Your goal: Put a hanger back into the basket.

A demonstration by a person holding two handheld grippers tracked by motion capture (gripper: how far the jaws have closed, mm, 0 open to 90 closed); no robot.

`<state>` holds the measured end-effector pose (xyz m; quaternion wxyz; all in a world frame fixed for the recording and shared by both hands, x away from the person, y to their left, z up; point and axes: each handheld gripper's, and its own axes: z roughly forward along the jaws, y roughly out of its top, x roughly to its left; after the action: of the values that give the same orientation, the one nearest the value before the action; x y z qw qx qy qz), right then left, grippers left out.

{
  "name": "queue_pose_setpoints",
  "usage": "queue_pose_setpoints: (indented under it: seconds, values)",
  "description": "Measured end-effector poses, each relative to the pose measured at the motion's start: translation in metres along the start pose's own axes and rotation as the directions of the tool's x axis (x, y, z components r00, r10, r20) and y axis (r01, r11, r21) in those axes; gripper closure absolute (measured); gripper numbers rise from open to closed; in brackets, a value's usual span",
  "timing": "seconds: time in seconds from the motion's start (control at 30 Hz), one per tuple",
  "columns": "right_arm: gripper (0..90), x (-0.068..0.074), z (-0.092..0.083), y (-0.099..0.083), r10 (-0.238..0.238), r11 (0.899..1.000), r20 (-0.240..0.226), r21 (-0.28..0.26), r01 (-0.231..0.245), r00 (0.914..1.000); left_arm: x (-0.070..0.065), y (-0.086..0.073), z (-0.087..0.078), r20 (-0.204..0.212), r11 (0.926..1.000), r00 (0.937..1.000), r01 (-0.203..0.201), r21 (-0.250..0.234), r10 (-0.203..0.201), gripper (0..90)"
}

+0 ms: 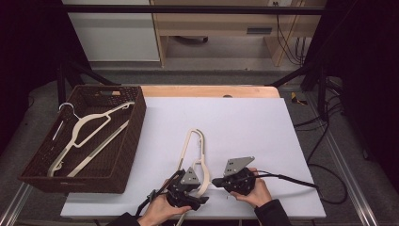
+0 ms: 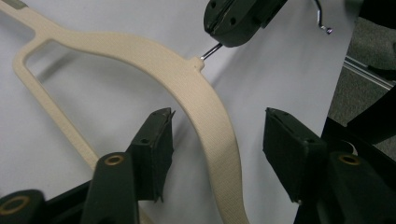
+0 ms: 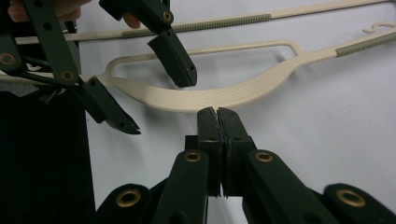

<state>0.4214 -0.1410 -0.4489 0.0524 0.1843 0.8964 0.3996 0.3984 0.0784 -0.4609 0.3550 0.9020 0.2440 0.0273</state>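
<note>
Lying flat: white sheet (image 1: 244, 122) over a wooden table (image 1: 207, 90), sheet matte and smooth
room: dark, black frame bars around, grey floor, pale cabinets behind, cables at right
basket (image 1: 123, 160): dark brown wicker, rectangular, at table's left edge, overlapping the sheet's left side
basket contents: one cream hanger with metal hook (image 1: 67, 106), lying slanted inside
hanger (image 1: 194, 141): cream plastic, finely textured curved arm, on the sheet near the front, middle; its shoulder end toward the person, far end pointing away
hanger detail: ribbed grey-green grip strips (image 3: 219, 24) on the bar; thin wire hook (image 2: 212, 50) at the neck
left gripper (image 2: 217, 154): black jaws partly apart, one on each side of the hanger's curved arm, pads not touching it; held in left hand (image 1: 157, 212)
right gripper (image 3: 217, 116): jaws pressed together, clamped on the wire hook at the hanger's neck, as the left gripper view shows; tips just beside the cream arm; held in right hand (image 1: 256, 192)
grey plate: three-cornered, on top of each gripper
in the way: both grippers crowd the hanger's near end, close to each other; basket well apart from them
</note>
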Motion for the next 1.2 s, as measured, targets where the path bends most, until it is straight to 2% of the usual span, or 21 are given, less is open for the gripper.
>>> queue_pose_setpoints:
  seconds: [0.27,0.4,0.43,0.6,0.7,0.77,0.87,0.97,1.07,1.13,1.2]
  values:
    - [89.3,0.0,-0.004,0.002,-0.001,1.0,0.001,-0.007,0.001,1.0,0.002,-0.001,0.004,-0.011,0.9988,0.9992,0.039,0.029,-0.039,60.8]
    - [89.3,0.001,-0.005,0.002,0.009,1.0,0.001,-0.013,-0.009,1.0,0.001,-0.001,0.003,0.012,0.9978,0.9982,0.059,0.031,-0.059,69.3]
    - [89.3,0.001,-0.005,0.002,0.008,1.0,0.002,-0.014,-0.008,1.0,0.0,-0.001,0.002,-0.001,0.9978,0.9982,0.06,0.029,-0.06,70.5]
    - [88.8,0.002,-0.008,0.003,0.006,0.999,0.002,-0.04,-0.006,1.0,-0.001,0.0,-0.002,-0.003,0.9968,0.997,0.077,0.019,-0.077,71.6]
    - [88.1,0.002,-0.012,0.005,0.012,0.998,0.001,-0.055,-0.012,0.9999,-0.002,0.0,-0.005,-0.019,0.9969,0.9967,0.079,0.008,-0.079,72.3]
    - [84.4,0.001,-0.017,0.006,0.012,0.997,0.005,-0.077,-0.011,0.9999,-0.002,0.001,-0.008,-0.031,0.9962,0.9958,0.086,-0.006,-0.087,72.6]
    - [79.6,0.0,-0.03,0.008,0.014,0.99,0.015,-0.141,-0.012,0.9998,-0.001,0.001,-0.012,-0.037,0.9957,0.9951,0.092,-0.004,-0.092,73.0]
    - [72.0,-0.001,-0.043,0.01,0.03,0.979,0.05,-0.202,-0.019,0.9983,0.0,0.001,-0.017,-0.042,0.9947,0.9939,0.101,-0.018,-0.102,73.2]
    - [63.9,-0.004,-0.059,0.01,0.061,0.964,0.091,-0.263,-0.035,0.994,0.001,0.0,-0.022,-0.045,0.9943,0.9936,0.102,-0.029,-0.104,73.4]
    - [59.9,-0.006,-0.065,0.009,0.069,0.962,0.116,-0.272,-0.035,0.9908,0.002,0.0,-0.027,-0.047,0.9933,0.993,0.107,-0.043,-0.109,73.5]
    - [54.6,-0.009,-0.07,0.007,0.092,0.953,0.127,-0.3,-0.05,0.9876,0.004,0.0,-0.031,-0.046,0.9927,0.9926,0.11,-0.049,-0.112,73.7]
